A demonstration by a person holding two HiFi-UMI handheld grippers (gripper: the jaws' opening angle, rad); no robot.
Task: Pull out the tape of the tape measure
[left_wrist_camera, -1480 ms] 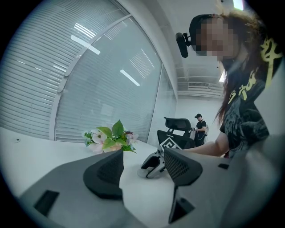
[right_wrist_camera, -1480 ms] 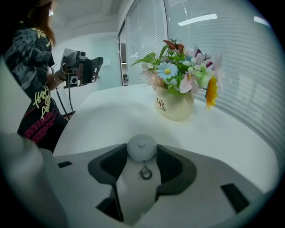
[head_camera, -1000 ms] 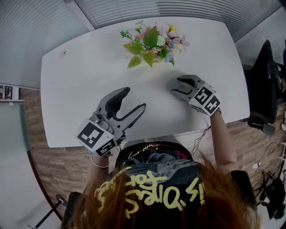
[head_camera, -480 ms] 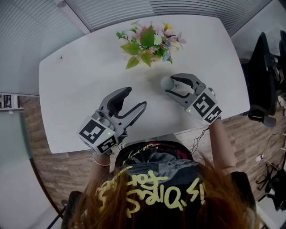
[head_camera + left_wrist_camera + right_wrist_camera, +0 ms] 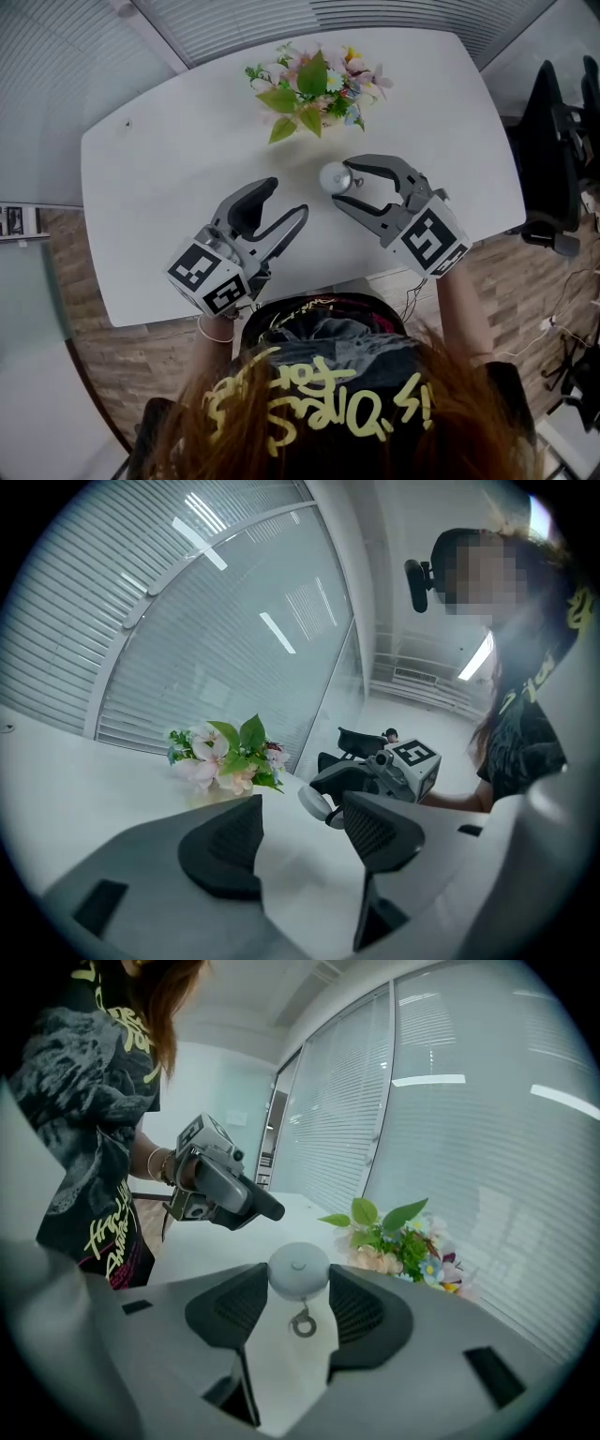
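Fingers (image 5: 230,1309) of the right gripper (image 5: 341,181) are clenched on the sides of the round white tape measure (image 5: 299,1270), holding it just above the white counter (image 5: 169,159) near its middle. A small metal ring (image 5: 302,1325) dangles under the tape measure. To the left, the left gripper (image 5: 286,199) has its fingers (image 5: 225,847) released, with nothing between them. A bunch of flowers (image 5: 314,89) sits at the far side.

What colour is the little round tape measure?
The tape measure is white or pale grey; the right gripper view shows it best.
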